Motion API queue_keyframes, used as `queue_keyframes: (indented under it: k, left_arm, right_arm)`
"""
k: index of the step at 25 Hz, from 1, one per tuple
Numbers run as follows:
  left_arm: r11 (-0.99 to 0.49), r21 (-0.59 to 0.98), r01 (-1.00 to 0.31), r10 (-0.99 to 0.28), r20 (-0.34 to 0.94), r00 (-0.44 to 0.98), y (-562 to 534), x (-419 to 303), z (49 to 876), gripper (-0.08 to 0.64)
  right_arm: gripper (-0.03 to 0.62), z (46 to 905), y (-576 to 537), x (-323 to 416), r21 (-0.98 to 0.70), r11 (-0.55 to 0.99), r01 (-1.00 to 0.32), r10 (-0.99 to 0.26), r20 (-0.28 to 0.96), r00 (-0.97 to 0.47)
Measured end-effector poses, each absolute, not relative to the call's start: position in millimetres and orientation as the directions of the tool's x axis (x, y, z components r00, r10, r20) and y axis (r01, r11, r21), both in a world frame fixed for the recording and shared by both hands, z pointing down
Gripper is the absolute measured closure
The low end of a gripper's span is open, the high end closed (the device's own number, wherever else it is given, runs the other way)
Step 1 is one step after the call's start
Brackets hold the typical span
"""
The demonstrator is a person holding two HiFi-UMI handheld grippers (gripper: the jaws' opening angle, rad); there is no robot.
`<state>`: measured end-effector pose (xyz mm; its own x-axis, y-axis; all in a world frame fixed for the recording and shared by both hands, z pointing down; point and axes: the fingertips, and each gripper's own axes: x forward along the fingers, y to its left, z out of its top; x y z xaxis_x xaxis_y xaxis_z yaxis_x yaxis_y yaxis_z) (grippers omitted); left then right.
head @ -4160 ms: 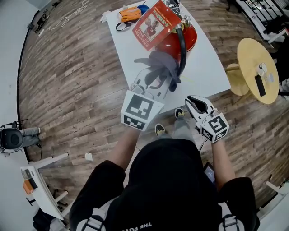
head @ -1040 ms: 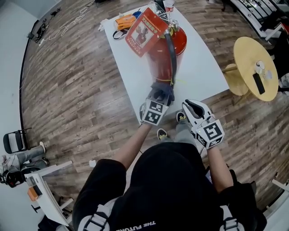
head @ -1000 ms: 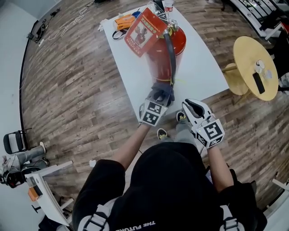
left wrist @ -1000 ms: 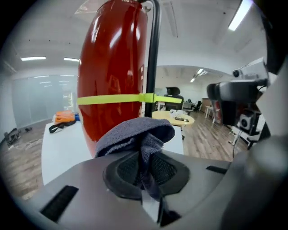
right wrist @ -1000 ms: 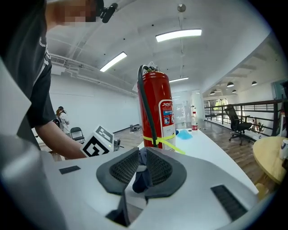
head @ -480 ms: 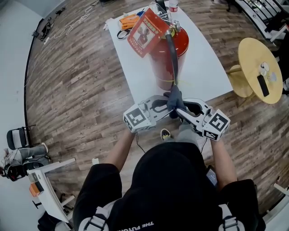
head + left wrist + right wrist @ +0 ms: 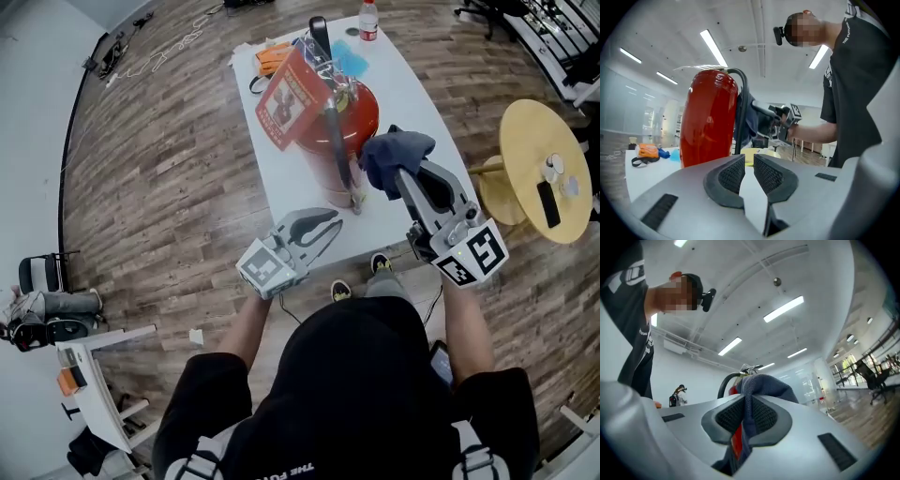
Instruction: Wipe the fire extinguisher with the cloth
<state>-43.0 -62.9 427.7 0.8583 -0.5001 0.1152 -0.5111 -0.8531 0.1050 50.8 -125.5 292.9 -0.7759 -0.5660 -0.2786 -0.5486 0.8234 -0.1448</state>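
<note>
Cloth point(image 7: 394, 150): clamped in right gripper point(image 7: 403, 176), beside upright extinguisher point(image 7: 342, 131)'s top. Left gripper point(image 7: 323, 223): narrow, empty, near extinguisher. Risk: sideways wiping may tip unbraced extinguisher; cloth may slip.

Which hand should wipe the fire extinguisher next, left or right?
Right. The right gripper is shut on the dark blue cloth, raised beside the red metal fire extinguisher. The left gripper holds nothing, its fingers just eased apart.

The fire extinguisher point(image 7: 354, 111) is bright red with a black hose point(image 7: 341, 157). The cloth point(image 7: 397, 146) is dark blue-grey. The table point(image 7: 427, 94) is white. The left gripper point(image 7: 330, 222) and right gripper point(image 7: 403, 174) are grey, with black-and-white square marks.
</note>
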Motion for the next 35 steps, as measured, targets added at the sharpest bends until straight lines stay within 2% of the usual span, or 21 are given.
queue_keyframes:
  k: [4,6,9,11,13,15,18,23,27,35]
  left_arm:
    - [-0.764,0.15,-0.628,-0.618,0.109,0.778,-82.1,-50.6,420.9,0.512]
    - [-0.735,0.159,-0.659,-0.649,0.114,0.752,-88.4,-51.3,419.3,0.512]
    - [-0.684,0.149,-0.714,-0.698,0.151,0.7,-97.9,-53.4,419.8,0.512]
    - [-0.659,0.15,-0.737,-0.721,0.153,0.676,-101.2,-57.3,423.5,0.512]
    - [-0.644,0.161,-0.748,-0.733,0.151,0.663,-102.3,-58.9,429.4,0.512]
    - [-0.624,0.167,-0.763,-0.746,0.164,0.645,-101.9,-58.5,434.6,0.512]
    - [-0.591,0.184,-0.785,-0.762,0.191,0.619,-97.3,-54.0,441.3,0.512]
    - [-0.528,0.204,-0.824,-0.79,0.237,0.565,-90.9,-56.7,450.7,0.512]
    - [-0.495,0.213,-0.842,-0.798,0.271,0.538,-81.6,-73.6,465.5,0.512]
    - [-0.543,0.284,-0.79,-0.755,0.247,0.608,-62.2,-74.3,491.6,0.512]
  right_arm:
    - [0.548,237.9,-159.6,9.7,0.147,0.83,-0.538,-0.498,-0.239,-0.834]
    - [0.548,229.0,-185.5,3.4,0.214,0.826,-0.521,-0.484,-0.201,-0.851]
    - [0.548,228.0,-218.0,8.6,0.061,0.913,-0.404,-0.381,-0.229,-0.896]
    - [0.548,240.1,-238.3,11.2,-0.007,0.927,-0.376,-0.368,-0.223,-0.903]
    - [0.548,282.9,-260.1,5.4,0.001,0.918,-0.396,-0.394,-0.098,-0.914]
    - [0.549,349.1,-271.9,-6.9,-0.062,0.925,-0.375,-0.372,0.054,-0.926]
    - [0.551,454.0,-276.5,-16.1,-0.219,0.917,-0.333,-0.281,0.237,-0.93]
    - [0.551,596.3,-284.5,-32.6,-0.314,0.907,-0.279,-0.081,0.521,-0.85]
    - [0.552,639.2,-276.7,-39.1,-0.346,0.904,-0.25,0.006,0.596,-0.803]
    - [0.554,653.4,-212.9,12.4,-0.392,0.856,-0.337,-0.018,0.629,-0.777]
